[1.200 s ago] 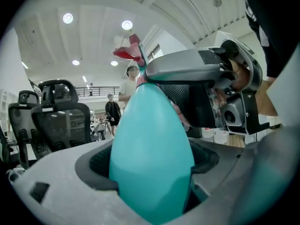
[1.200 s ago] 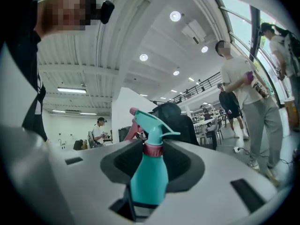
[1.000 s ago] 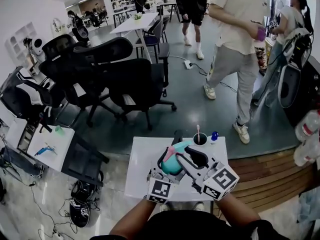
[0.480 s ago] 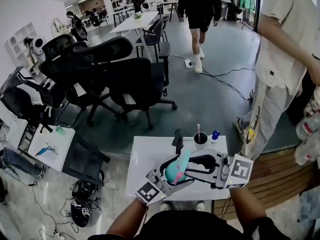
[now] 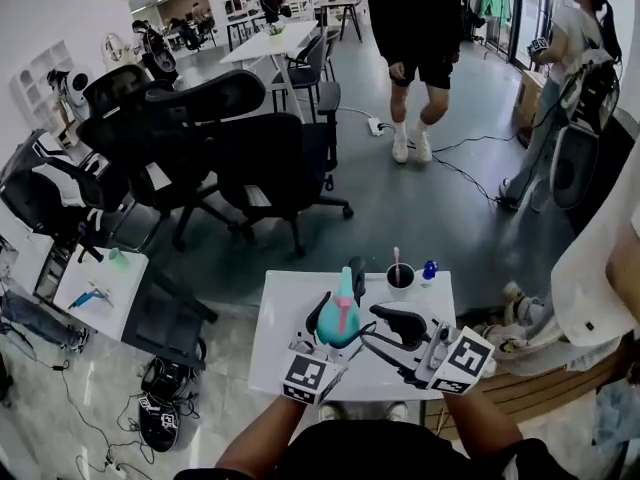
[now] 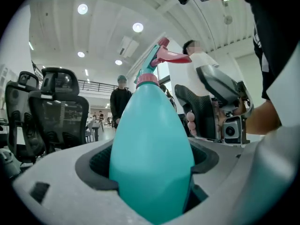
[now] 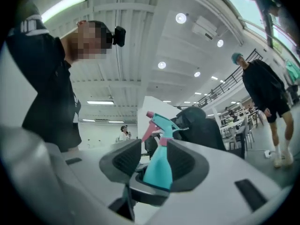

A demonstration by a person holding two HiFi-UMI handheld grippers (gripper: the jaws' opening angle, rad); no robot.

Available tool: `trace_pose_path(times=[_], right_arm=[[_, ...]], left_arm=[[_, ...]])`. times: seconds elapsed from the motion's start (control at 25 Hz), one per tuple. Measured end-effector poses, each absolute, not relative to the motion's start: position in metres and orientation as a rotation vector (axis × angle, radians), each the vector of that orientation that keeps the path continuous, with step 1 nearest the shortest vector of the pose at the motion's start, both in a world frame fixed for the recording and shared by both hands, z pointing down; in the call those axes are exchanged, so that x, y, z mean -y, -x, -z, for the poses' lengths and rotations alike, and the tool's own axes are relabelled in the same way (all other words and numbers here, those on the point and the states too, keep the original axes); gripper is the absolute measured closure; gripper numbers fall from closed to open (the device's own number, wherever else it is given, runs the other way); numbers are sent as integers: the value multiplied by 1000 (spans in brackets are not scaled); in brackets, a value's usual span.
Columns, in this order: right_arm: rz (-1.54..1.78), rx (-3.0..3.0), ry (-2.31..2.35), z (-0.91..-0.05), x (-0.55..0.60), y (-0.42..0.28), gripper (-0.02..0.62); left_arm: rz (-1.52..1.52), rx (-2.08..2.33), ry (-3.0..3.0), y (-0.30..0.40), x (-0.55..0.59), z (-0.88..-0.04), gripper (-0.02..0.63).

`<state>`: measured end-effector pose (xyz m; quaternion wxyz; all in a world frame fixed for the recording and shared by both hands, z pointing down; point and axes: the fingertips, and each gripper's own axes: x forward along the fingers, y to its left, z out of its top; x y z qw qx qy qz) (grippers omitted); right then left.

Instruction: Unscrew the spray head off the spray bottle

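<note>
The left gripper (image 5: 336,336) was closed on the spray bottle (image 5: 340,326), with both pads bearing against the sides of the teal body. The left gripper view showed that body (image 6: 151,158) filling the space between the jaws. The bottle was held roughly upright above the white table (image 5: 280,318), in front of the operator. The spray head (image 5: 345,286) was still seated on the neck. Its pink collar and pink trigger (image 6: 169,56) were visible in the left gripper view, and the trigger was directed toward the right gripper (image 6: 213,104). The right gripper (image 5: 372,328) stood just beside the bottle on the operator's right side. Its jaws were apart and had just been opening. In the right gripper view the bottle (image 7: 158,165) and its spray head (image 7: 158,121) appeared in the gap between the two dark pads, but neither pad was pressing on it. At the far edge of the table stood a dark cup (image 5: 400,276) containing a stick, with a small blue object (image 5: 429,270) beside it. Beyond the table, several black office chairs (image 5: 250,148) stood clustered on the grey floor. A person in dark clothes (image 5: 420,58) was walking farther back.
</note>
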<state>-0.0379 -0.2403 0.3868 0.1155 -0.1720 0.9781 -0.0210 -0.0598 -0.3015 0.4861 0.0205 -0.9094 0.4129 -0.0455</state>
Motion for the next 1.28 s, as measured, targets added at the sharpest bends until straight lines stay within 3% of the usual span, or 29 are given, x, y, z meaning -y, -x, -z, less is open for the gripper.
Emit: trace_pose_path(times=[0.2,0.72,0.92,1.28], right_arm=[[107,-2857,661,-393,255,39,460],[182,-2831,858,-396,268,42,453],[150,-2861,699,-386,259,40,462],[-55,-2974,65,-368,215,36,465]], left_arm=[[167,-1296,2806,52,299,-489,170],[216,-1278,2776,32,292,-495,170],[160,-1126,2824,25,282,-483,170],[12,-477,3046,1,228,-450,172]])
